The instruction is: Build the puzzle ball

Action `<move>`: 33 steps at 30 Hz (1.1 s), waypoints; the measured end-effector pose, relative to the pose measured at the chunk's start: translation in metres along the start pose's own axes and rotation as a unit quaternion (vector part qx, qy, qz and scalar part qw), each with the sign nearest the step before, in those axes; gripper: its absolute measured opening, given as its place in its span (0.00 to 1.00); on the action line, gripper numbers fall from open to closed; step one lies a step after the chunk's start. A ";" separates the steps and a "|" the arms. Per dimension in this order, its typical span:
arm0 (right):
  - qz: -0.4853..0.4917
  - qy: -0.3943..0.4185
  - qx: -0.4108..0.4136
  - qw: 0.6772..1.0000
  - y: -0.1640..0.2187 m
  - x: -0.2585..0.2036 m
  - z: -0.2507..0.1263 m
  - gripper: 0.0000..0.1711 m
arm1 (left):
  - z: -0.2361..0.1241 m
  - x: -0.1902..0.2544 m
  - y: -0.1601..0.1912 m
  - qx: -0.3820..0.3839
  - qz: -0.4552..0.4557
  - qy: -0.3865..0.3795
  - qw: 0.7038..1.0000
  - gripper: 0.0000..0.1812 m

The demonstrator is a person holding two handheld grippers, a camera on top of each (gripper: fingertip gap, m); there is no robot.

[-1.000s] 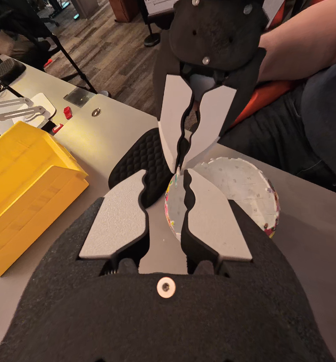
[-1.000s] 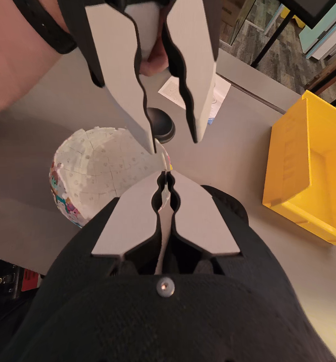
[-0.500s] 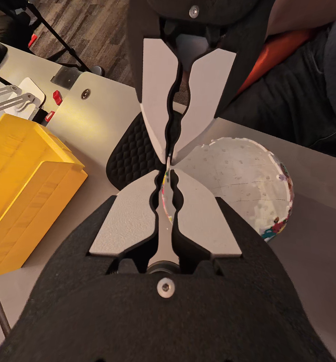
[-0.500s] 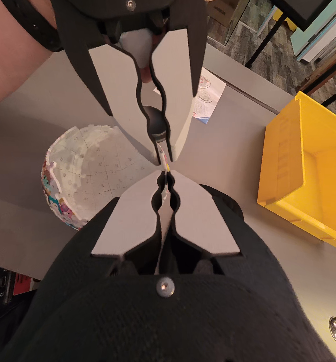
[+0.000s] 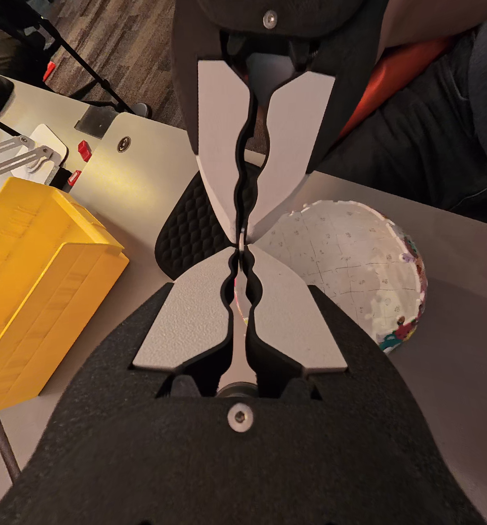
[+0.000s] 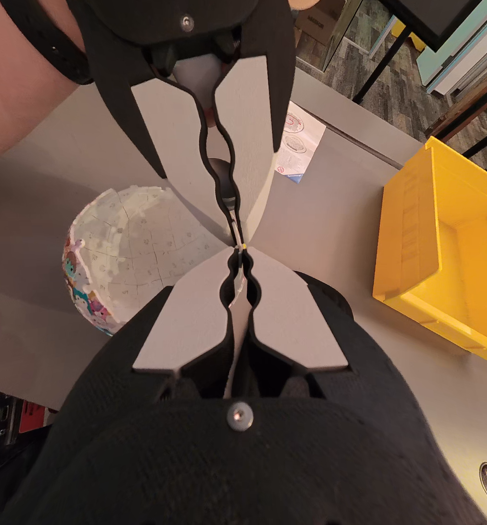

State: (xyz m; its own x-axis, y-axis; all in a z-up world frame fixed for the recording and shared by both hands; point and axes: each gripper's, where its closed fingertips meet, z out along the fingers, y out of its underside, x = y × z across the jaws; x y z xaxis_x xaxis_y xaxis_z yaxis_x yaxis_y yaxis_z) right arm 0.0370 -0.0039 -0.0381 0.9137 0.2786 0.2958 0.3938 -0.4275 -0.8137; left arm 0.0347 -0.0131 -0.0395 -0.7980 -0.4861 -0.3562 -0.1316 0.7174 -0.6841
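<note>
Bins came first: a yellow bin sat at the bench's left edge. Beside it, the left gripper and right gripper met tip to tip, each with fingers closed on the thin rim of the puzzle ball, probably to steady or press an edge piece. The half-built shell lay open side up on the bench, white inside, coloured outside
</note>
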 end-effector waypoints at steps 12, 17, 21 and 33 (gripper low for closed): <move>0.013 0.010 -0.031 0.999 0.008 0.001 0.008 0.14 | 0.000 0.001 0.002 0.005 0.005 0.000 1.000 0.01; 0.008 0.019 -0.042 0.999 0.012 0.004 0.010 0.13 | 0.001 0.000 0.003 0.009 0.006 -0.001 1.000 0.01; 0.010 0.020 -0.043 0.999 0.011 0.004 0.011 0.12 | 0.002 -0.001 0.004 0.008 0.006 -0.002 1.000 0.01; 0.008 0.023 -0.063 0.998 0.013 0.003 0.020 0.04 | 0.004 -0.003 0.008 0.001 0.008 -0.009 1.000 0.01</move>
State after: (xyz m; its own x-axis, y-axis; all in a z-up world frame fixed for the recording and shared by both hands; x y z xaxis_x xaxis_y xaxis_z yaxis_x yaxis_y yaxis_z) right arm 0.0430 0.0080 -0.0581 0.9228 0.2315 0.3081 0.3853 -0.5369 -0.7506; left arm 0.0386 -0.0074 -0.0464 -0.7893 -0.4840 -0.3779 -0.1185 0.7239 -0.6796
